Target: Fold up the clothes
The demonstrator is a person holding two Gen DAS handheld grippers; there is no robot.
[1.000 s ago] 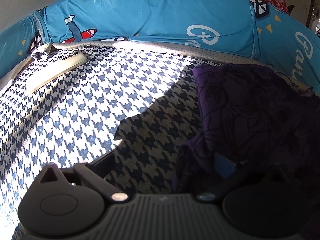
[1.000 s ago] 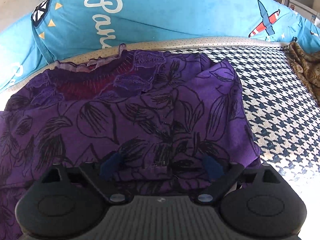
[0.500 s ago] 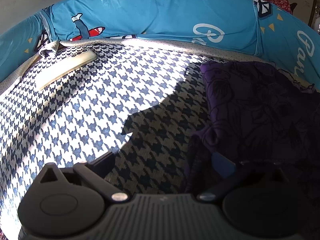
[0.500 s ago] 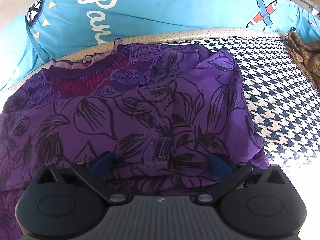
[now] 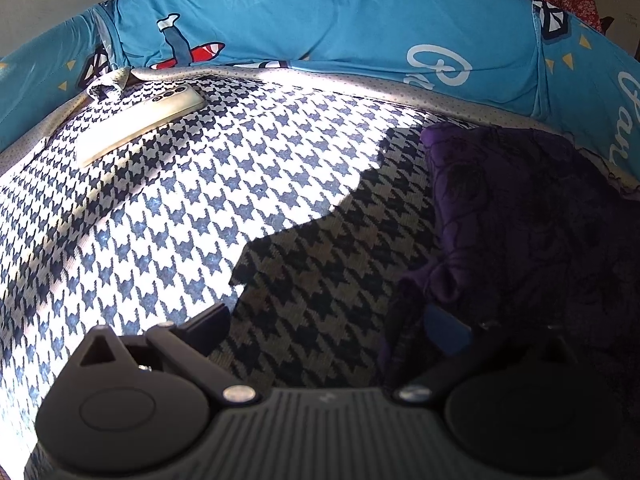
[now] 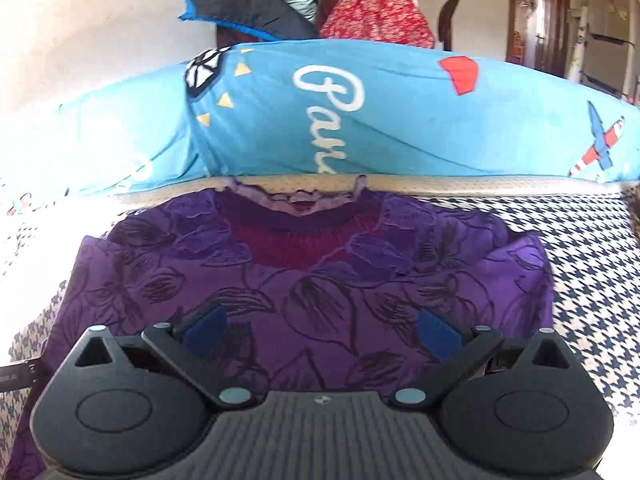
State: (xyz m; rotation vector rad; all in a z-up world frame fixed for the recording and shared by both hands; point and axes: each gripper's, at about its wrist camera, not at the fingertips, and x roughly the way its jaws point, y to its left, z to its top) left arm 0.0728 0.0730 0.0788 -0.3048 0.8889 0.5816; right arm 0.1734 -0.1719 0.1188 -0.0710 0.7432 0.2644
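A purple garment (image 6: 320, 284) with black flower outlines lies flat on the houndstooth cover, its maroon neckline (image 6: 304, 236) towards the blue bolster. My right gripper (image 6: 320, 330) hovers open over the garment's near part, with both blue pads (image 6: 204, 328) above the cloth and nothing pinched. In the left wrist view the same garment (image 5: 540, 240) lies in shadow on the right. My left gripper (image 5: 326, 324) is open over the bare cover beside the garment's left edge; its right pad (image 5: 444, 328) sits at a rumpled fold there.
A pale phone (image 5: 140, 124) lies on the houndstooth cover (image 5: 200, 220) at the far left. A blue printed bolster (image 6: 400, 120) runs along the back edge. Behind it, piled clothes (image 6: 372, 8) lean on a wall. The cover is sunlit left of the garment.
The right gripper has tilted up and drawn back, so the wall and whole garment now show. The left gripper has drifted slightly left of the garment. Both stay open.
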